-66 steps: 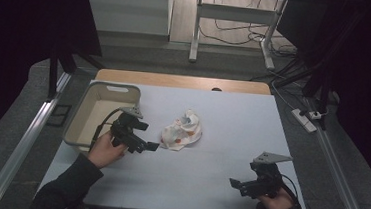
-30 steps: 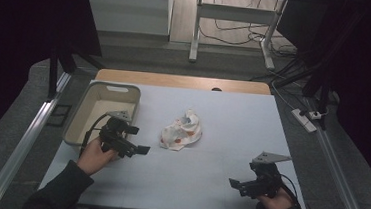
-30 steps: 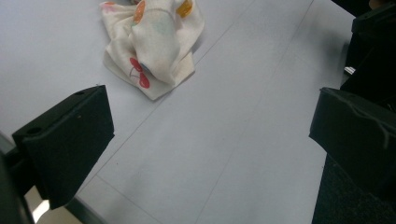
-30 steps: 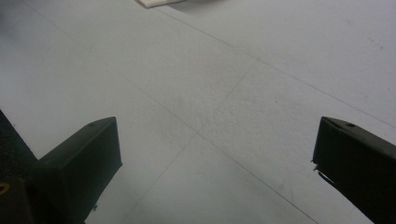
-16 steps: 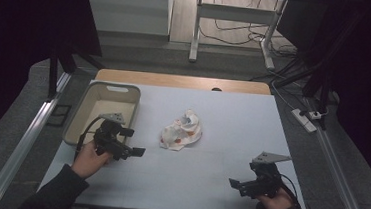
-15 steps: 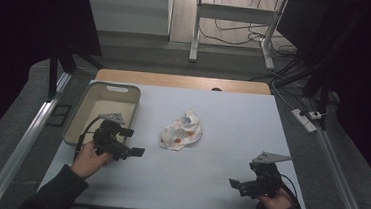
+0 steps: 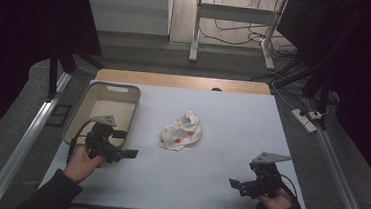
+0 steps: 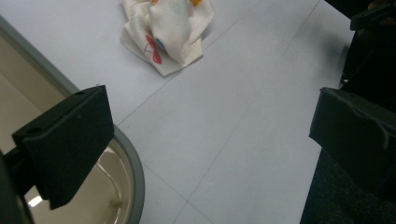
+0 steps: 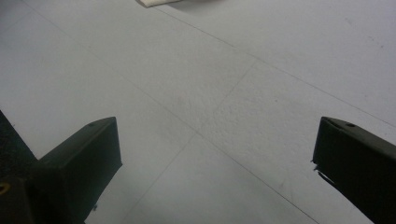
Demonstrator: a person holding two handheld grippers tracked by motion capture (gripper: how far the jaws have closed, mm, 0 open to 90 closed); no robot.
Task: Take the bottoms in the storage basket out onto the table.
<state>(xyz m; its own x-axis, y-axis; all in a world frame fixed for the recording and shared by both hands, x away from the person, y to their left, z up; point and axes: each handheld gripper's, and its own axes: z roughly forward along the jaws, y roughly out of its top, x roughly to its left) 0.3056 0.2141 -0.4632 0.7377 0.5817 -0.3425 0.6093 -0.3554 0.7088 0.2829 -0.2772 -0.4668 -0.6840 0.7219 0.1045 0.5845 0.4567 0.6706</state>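
A crumpled white cloth [image 7: 182,130] with red and blue prints lies near the middle of the pale blue table [image 7: 223,112]; in the left gripper view the cloth [image 8: 168,32] is ahead at the top. My left gripper [image 7: 128,153] sits at the table's left, by the near corner of the beige bin [image 7: 103,110], jaws wide apart and empty [image 8: 210,135]. My right gripper [image 7: 235,183] rests low at the front right, open over bare table [image 9: 215,163]. A corner of the cloth [image 9: 156,2] shows at the top edge of the right gripper view.
The beige bin's grey rim [image 8: 133,172] curves under my left jaw. A wooden strip [image 7: 183,80] edges the table's far side. Metal rails [image 7: 20,141] run along both sides. Table legs and cables stand on the floor beyond.
My left gripper has drawn back from the cloth toward the near left, beside the bin's corner. The right gripper and the cloth have stayed put.
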